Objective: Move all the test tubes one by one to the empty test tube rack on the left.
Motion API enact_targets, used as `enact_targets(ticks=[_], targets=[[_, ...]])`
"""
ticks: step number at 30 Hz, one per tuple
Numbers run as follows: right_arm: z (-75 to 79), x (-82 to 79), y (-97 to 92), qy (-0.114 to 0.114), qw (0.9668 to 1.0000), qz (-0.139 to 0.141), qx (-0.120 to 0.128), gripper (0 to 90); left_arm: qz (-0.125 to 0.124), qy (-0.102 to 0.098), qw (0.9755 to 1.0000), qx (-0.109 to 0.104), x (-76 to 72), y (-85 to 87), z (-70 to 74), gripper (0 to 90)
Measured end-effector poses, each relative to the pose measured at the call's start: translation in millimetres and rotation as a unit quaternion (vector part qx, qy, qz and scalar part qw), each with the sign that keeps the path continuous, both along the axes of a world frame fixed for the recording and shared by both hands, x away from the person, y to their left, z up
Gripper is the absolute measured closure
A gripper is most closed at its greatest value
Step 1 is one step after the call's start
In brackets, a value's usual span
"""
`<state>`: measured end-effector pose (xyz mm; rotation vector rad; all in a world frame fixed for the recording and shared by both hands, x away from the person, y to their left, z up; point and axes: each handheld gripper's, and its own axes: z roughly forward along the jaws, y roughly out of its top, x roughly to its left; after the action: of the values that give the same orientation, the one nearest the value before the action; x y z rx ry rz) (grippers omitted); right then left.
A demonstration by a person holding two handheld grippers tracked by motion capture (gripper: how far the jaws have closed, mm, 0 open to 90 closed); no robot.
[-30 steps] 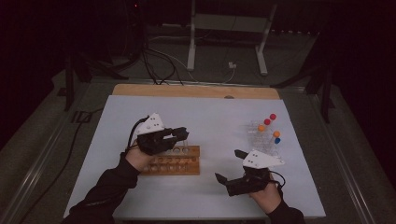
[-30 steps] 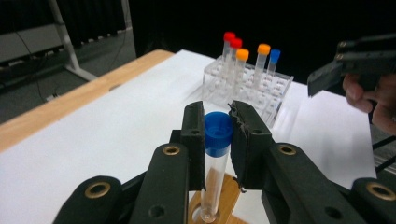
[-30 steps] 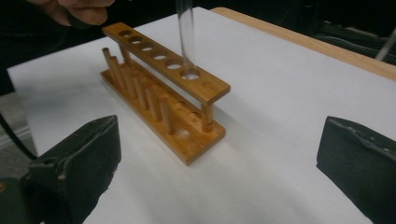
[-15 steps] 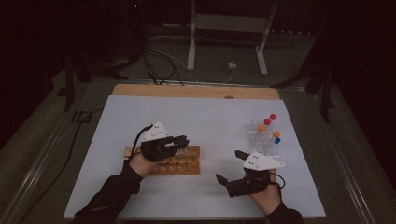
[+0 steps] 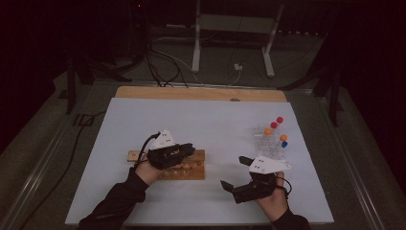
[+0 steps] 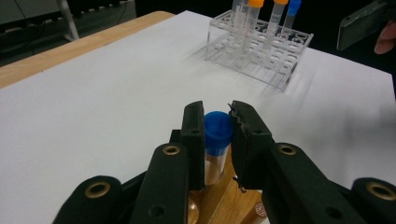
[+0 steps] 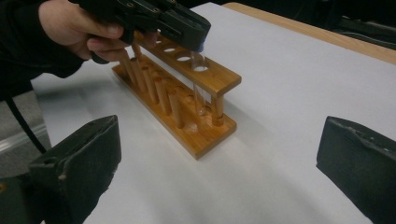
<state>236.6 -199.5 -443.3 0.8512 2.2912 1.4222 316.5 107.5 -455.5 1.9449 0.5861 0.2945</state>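
Nearest the person, the right gripper [image 5: 231, 171] is hovering low over the white table sheet [image 5: 210, 120], its two black jaws standing wide apart with nothing between them; in the right gripper view the spread jaws are framing the rack and the other hand. The right hand [image 5: 270, 201] is gripping it from behind, and a grey three-cornered plate is sitting on top of it.

Just beyond and to the left, the left gripper [image 6: 218, 122] is pinching a clear plastic test tube with a bright blue screw cap [image 6: 217, 140]. Its jaws are pressing on either side of the tube at and just below the cap. The tube is standing upright, its transparent body passing down through the end hole of a long wooden test tube rack with two tiers joined by round pegs [image 7: 180, 95]; its lower end is near the base board, though whether it is touching cannot be told. The left hand [image 7: 77, 28] is wrapping around the gripper body above the rack.

Farther off, toward the right side of the sheet, a clear acrylic tube rack [image 5: 270, 141] is holding several more capped tubes, with orange, blue and red caps showing.
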Motion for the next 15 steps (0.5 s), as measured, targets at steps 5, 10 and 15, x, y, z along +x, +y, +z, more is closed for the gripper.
enact_targets(ticks=[5,10,15], targets=[[2.0,0.4,-1.1,0.014,0.9999,0.001,0.001,0.0,0.001,-0.001,1.0,0.005,-1.7,0.1,-0.7,77.4],[12.3,-2.4,-7.3,-0.005,0.9997,-0.002,0.024,0.0,-0.004,0.004,0.9999,0.011,0.0,0.4,1.0,77.1],[30.8,-3.4,-23.7,-0.035,0.9979,-0.033,0.043,0.0,-0.016,0.005,0.9999,-0.001,-1.5,4.0,5.6,61.2]])
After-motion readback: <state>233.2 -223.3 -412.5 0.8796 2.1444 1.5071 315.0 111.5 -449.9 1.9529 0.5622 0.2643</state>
